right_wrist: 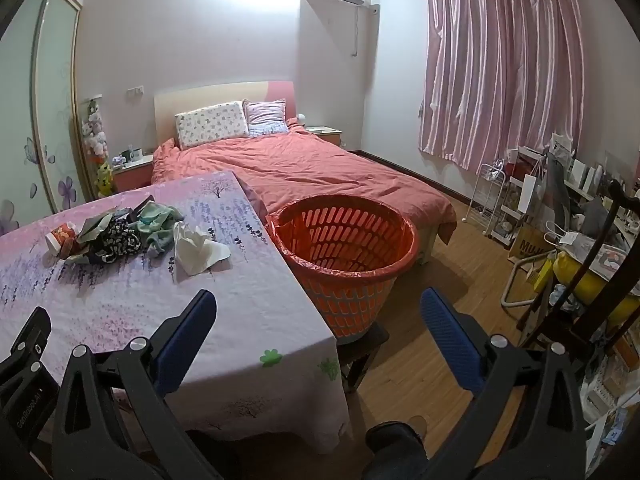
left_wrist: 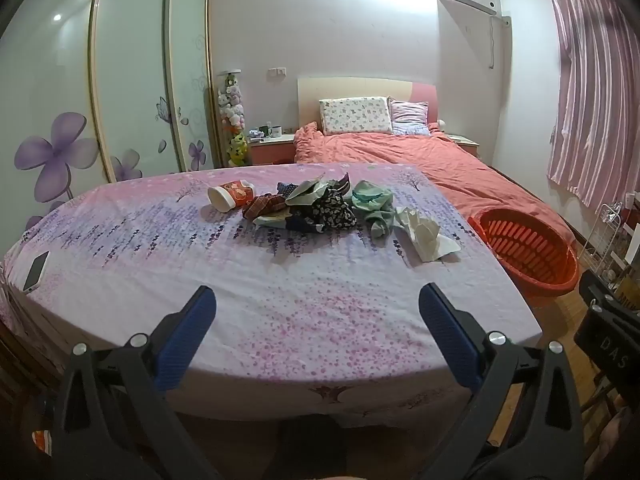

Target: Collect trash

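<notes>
Left tongs (left_wrist: 318, 304): jaws spread wide, nothing between them; they hover over the near edge of the counter (left_wrist: 280, 300), tilted down toward it.
Right tongs (right_wrist: 318, 308): also spread wide and empty, poised over the counter's right corner, so the basket falls between its blue pads.
Phone (left_wrist: 36, 271): lies flat at the counter's left edge, well apart from the litter.
Crumpled tissue (left_wrist: 424, 236): nearest piece of trash, ahead and right of the left tongs, closest to the basket side.
Rag heap (left_wrist: 316, 204): mixed fabric scraps and wrappers bunched mid-counter, beyond the tissue.
Paper cup (left_wrist: 230, 196): tipped on its side, touching the heap's left end.
Orange basket (right_wrist: 348, 252): lined, empty as far as visible, just beside the counter's right edge, likely for short drops.
Bed (right_wrist: 304, 168): behind both.
</notes>
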A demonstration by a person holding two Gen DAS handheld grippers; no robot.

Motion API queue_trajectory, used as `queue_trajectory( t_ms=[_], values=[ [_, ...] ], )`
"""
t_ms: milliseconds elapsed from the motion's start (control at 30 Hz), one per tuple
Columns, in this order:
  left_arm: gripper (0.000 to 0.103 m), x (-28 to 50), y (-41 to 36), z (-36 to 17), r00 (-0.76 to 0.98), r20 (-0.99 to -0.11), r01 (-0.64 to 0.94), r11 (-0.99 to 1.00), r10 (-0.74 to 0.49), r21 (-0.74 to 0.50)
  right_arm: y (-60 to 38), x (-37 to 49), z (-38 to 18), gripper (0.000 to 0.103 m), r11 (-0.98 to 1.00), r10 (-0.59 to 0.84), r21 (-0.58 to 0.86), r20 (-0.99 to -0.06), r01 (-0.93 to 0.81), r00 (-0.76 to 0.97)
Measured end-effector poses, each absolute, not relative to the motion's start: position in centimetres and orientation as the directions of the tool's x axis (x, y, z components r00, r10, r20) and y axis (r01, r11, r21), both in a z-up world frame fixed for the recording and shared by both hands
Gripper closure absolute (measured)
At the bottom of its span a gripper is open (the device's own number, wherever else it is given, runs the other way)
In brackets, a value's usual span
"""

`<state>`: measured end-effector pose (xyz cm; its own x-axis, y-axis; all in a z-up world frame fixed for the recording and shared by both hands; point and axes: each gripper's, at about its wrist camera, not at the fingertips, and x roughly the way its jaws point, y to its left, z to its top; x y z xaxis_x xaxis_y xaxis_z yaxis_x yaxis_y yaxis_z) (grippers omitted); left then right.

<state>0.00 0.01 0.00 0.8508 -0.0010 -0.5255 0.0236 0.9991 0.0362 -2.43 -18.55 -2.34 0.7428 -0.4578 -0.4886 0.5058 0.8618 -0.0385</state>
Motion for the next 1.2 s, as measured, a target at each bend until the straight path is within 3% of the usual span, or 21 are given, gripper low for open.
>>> queue_trajectory(
  t_ms=[1200],
  values=[
    [0.004,0.02,0.04,-0.01,0.849,-0.528,0.024,0.999,-0.005,0.029,-18.39,-2.36,-2.42,0.002,0.862,-0.461,-0.045,-0.487,0.506,0.742]
  ],
)
